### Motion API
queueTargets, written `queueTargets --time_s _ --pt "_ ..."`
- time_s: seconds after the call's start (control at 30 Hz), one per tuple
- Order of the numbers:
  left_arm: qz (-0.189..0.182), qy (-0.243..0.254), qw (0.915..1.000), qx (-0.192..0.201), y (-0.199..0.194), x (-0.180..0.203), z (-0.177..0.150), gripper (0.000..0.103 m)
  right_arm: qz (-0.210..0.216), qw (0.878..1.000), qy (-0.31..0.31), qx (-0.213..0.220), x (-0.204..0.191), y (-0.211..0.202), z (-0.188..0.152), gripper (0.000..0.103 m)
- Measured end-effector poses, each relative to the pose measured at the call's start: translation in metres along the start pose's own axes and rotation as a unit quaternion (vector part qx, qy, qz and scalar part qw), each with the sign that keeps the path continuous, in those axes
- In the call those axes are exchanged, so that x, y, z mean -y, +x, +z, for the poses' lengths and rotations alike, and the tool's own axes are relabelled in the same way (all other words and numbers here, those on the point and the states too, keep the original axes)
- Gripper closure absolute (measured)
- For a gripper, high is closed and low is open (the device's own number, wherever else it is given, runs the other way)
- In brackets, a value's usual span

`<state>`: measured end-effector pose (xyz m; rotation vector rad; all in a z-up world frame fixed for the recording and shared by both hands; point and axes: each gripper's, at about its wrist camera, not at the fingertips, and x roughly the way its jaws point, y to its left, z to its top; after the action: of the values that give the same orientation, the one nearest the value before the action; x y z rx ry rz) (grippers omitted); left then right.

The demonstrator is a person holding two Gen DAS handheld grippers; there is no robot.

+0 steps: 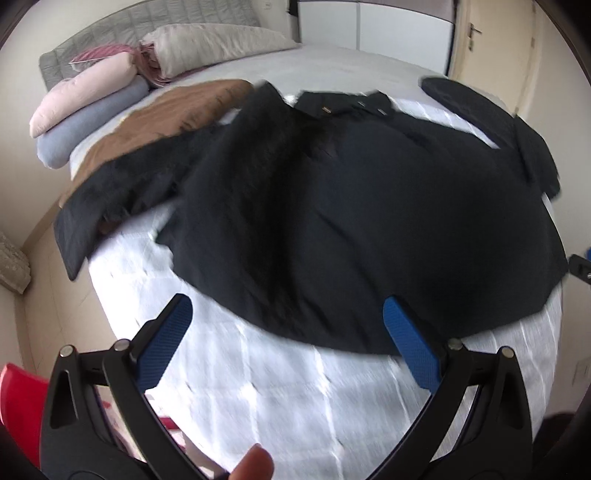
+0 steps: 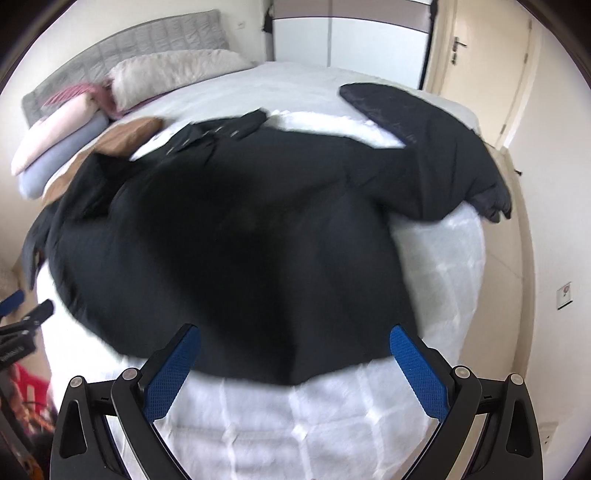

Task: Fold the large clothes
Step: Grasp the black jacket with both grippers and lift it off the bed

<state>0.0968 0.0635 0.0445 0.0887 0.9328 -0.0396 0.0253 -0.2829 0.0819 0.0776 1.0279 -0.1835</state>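
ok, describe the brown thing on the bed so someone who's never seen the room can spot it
Start at the bed with the grey quilted headboard. Near the stacked pink and blue rolled pillows, a flat brown cloth lies on the white cover, partly under the black coat and its sleeve. It is the only brown item: everything beside it is black, white or pastel.

Black gripper frames, silver rivets, blue textured fingers (image 1: 168, 343); bare fingertip (image 1: 255, 461).
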Motion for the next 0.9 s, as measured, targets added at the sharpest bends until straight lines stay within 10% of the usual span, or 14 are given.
queueTargets --time_s 0.27,0.57,0.73,0.9 --pt "-0.003 -0.042 0.9971 0.063 0.07 -0.057 0.025 0.004 0.037 0.997 0.061 -0.021 0.048 0.064 0.019 0.0" --pt "-0.095 -0.061 0.9909 0.074 0.118 -0.067 0.046 0.022 0.1 0.987 0.123 -0.033 0.079 0.121 0.038 0.003" --pt "-0.127 -0.096 0.985 0.068 0.115 -0.067 0.049 0.067 0.142 0.981 0.133 -0.022 0.07 0.124 0.042 0.065" --pt "-0.132 -0.095 0.9837 0.078 0.086 -0.072 0.042 0.088 0.136 0.983 0.119 0.027 0.065 0.091 0.04 0.089"
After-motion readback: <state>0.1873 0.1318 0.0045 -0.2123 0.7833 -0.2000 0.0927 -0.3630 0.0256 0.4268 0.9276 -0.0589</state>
